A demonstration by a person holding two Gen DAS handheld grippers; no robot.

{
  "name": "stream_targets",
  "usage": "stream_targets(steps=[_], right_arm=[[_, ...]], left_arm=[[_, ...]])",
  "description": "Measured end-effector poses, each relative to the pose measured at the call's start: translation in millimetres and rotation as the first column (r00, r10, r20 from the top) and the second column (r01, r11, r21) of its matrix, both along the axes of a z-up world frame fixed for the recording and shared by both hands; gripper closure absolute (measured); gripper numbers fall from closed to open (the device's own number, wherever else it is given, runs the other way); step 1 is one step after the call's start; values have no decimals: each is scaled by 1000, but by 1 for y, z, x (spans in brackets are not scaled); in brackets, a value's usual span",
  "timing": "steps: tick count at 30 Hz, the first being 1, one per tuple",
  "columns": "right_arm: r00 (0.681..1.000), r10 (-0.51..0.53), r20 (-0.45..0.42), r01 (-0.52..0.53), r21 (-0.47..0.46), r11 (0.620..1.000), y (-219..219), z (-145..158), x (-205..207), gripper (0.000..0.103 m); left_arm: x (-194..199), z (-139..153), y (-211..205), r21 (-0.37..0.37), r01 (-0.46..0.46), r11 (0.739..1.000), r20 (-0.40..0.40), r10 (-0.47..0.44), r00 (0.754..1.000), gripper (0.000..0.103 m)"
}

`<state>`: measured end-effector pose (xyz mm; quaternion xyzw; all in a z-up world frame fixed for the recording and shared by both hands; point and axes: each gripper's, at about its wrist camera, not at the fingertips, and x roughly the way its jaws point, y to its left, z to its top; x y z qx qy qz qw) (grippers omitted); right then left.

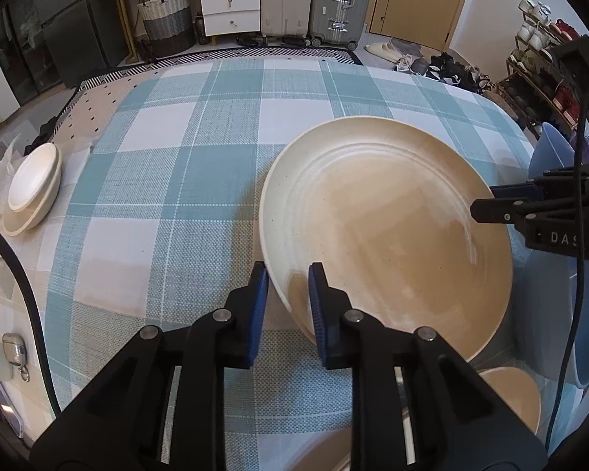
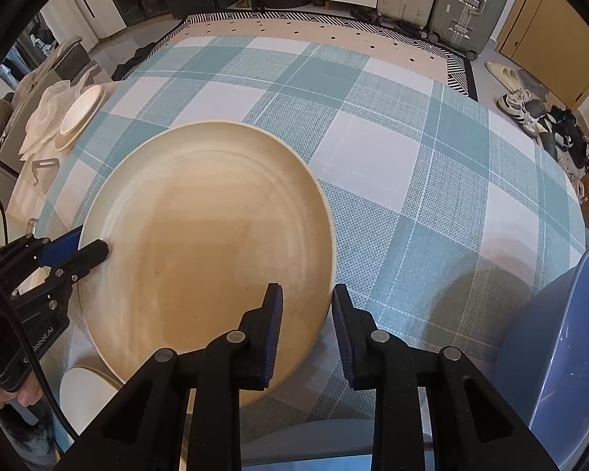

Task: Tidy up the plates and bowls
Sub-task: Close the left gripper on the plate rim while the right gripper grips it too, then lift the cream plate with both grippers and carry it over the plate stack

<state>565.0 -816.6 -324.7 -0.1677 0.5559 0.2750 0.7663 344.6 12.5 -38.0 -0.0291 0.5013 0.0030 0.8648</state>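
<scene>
A large cream plate [image 1: 388, 227] is held above the checked tablecloth, also seen in the right wrist view [image 2: 208, 243]. My left gripper [image 1: 288, 274] straddles the plate's left rim, one finger under and one over, shut on it. My right gripper [image 2: 307, 298] straddles the opposite rim the same way, shut on it; it shows in the left wrist view [image 1: 491, 204]. A stack of small cream bowls and plates [image 1: 33, 188] sits at the table's far left, also in the right wrist view [image 2: 80, 114]. Another cream dish [image 1: 514, 396] lies below the held plate.
A blue plastic basin [image 2: 561, 353] stands at the right table edge. A white plastic bag [image 2: 47, 117] lies by the stack. The teal checked tablecloth [image 1: 184, 165] covers the table. Suitcases, drawers, a basket and a shoe rack stand beyond.
</scene>
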Motion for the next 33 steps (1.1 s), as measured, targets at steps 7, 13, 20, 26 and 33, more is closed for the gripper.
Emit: stream_targets(steps=[7, 13, 20, 26, 33], right_arm=[[999, 7, 38, -8, 34, 999, -2, 19, -8, 77], [997, 8, 72, -13, 59, 998, -5, 39, -21, 77], [994, 9, 107, -19, 90, 996, -10, 64, -40, 77], [990, 12, 144, -30, 119, 992, -16, 87, -61, 77], [983, 18, 184, -46, 146, 988, -24, 110, -88, 77]], left_arm=[[-8, 17, 4, 3, -10, 1000, 33, 10, 999, 85], [-21, 39, 4, 12, -9, 1000, 70, 8, 998, 85], [-41, 68, 5, 18, -14, 1000, 114, 11, 993, 85], [-63, 92, 4, 24, -16, 1000, 151, 12, 988, 85], [-91, 117, -1, 34, -20, 999, 185, 13, 983, 85]])
